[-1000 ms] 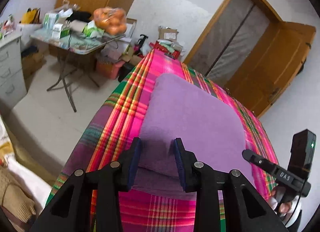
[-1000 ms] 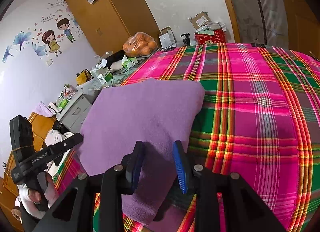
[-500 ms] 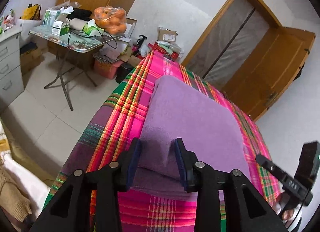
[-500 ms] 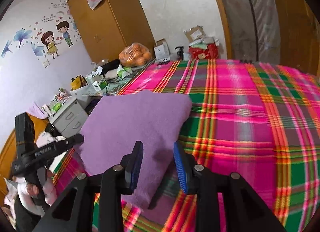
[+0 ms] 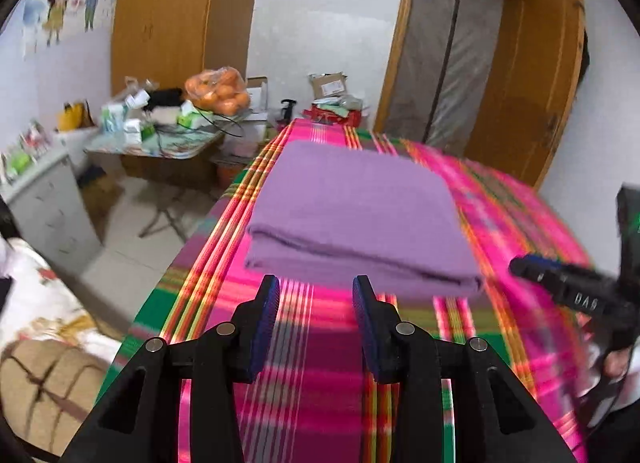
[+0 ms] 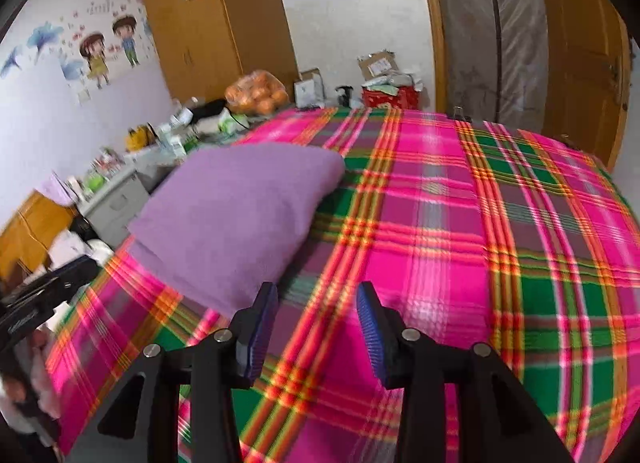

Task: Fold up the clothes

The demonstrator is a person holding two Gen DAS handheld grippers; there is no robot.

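My left gripper (image 5: 314, 293) is spread wide and holds nothing, its blue pads just short of the near folded edge of the purple cloth (image 5: 356, 211). That cloth lies folded into a thick rectangle on the plaid blanket (image 5: 312, 363) covering the bed, close to the bed's left edge. My right gripper (image 6: 316, 301) is also wide and empty, hovering over the blanket just beside the cloth's near right corner (image 6: 240, 211). Beyond the bed, a bag of oranges (image 5: 218, 93) sits on a cluttered counter (image 5: 160, 145) near the wooden wardrobe (image 5: 176, 15).
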